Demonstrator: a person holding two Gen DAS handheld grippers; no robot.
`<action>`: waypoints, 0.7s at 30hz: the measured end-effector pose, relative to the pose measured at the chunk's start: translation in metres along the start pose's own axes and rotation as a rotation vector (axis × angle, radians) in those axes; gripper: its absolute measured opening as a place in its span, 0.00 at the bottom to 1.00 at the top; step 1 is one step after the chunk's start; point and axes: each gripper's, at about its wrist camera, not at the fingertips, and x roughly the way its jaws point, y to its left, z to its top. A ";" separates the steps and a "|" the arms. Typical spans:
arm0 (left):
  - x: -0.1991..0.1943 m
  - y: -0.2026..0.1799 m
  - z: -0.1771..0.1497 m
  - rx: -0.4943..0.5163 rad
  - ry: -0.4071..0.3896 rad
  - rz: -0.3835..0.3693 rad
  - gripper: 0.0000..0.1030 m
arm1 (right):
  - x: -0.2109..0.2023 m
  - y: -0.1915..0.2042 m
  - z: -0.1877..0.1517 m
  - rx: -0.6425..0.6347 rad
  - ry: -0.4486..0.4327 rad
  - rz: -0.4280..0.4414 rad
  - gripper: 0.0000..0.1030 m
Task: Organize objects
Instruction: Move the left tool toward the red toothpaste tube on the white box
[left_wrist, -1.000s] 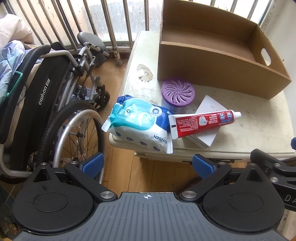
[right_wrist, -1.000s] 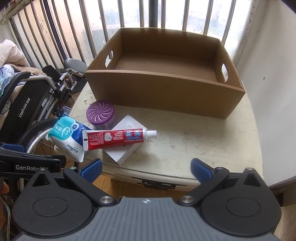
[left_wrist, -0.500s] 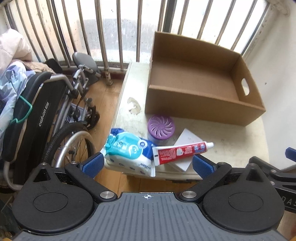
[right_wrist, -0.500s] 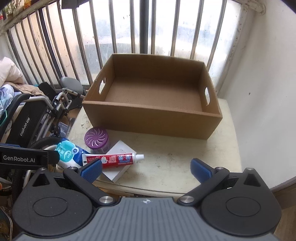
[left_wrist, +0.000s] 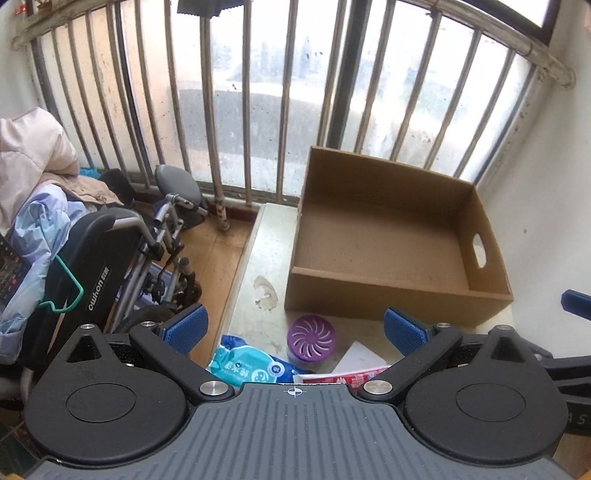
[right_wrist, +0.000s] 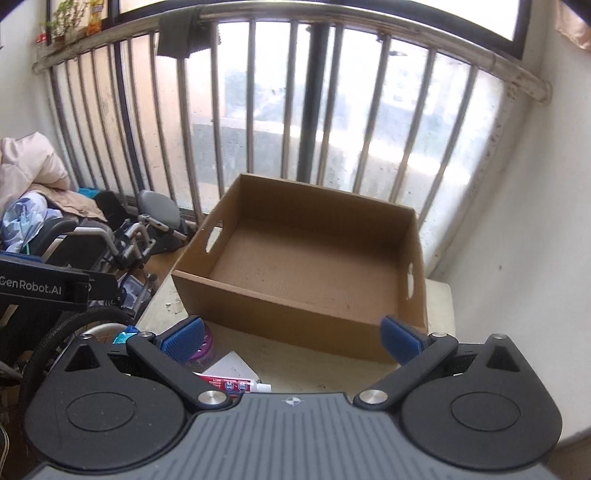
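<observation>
— While both tools were held above the near edge of the table (left_wrist: 258, 236), how were the jaws set?

— The left gripper (left_wrist: 293, 328) was seen with its blue pads spread wide apart and nothing held between them. The right gripper (right_wrist: 291, 338) was likewise spread wide, with nothing gripped.

— Where were the objects placed?

— An open cardboard box (right_wrist: 306, 258), with nothing seen inside, was set at the far side of the table by the window bars (right_wrist: 184, 122). Near its front wall a purple round container (left_wrist: 311, 341) was stood. Just left of it a blue wipes pack (left_wrist: 251, 363) was laid at the table's edge. A red toothpaste tube (right_wrist: 225, 384) was laid across a white box (left_wrist: 360, 360), to the right of the container.

— And beside the table?

— A folded wheelchair (left_wrist: 96, 280) was parked to the left.
</observation>
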 end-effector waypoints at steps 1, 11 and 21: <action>0.000 0.000 0.003 -0.025 -0.003 0.026 0.99 | 0.006 0.002 0.003 -0.023 -0.002 0.022 1.00; 0.006 -0.019 -0.005 -0.280 0.003 0.170 0.99 | 0.038 -0.027 0.017 -0.286 -0.024 0.290 1.00; -0.011 -0.033 -0.059 -0.433 0.129 0.335 0.99 | 0.075 -0.036 -0.007 -0.429 0.049 0.516 1.00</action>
